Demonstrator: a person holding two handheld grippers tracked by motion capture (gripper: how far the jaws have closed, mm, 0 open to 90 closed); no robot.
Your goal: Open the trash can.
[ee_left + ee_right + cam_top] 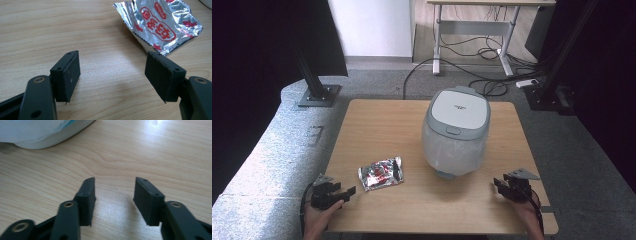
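A silver foil snack packet [381,173] with red print lies on the wooden table [382,125], left of centre; it also shows ahead and to the right in the left gripper view [160,25]. My left gripper [348,191] rests near the front left edge, just short of the packet, open with bare wood between its fingers [68,75]. A white and grey rice cooker [456,131] with its lid down stands in the middle. My right gripper [497,183] lies at the front right, open and holding nothing [115,192], the cooker's base [45,135] ahead to its left.
Grey carpet surrounds the table. Black stand posts [314,82] rise at both back corners, and a desk frame [472,30] with loose cables stands beyond. Bare wood lies between the two grippers along the front edge.
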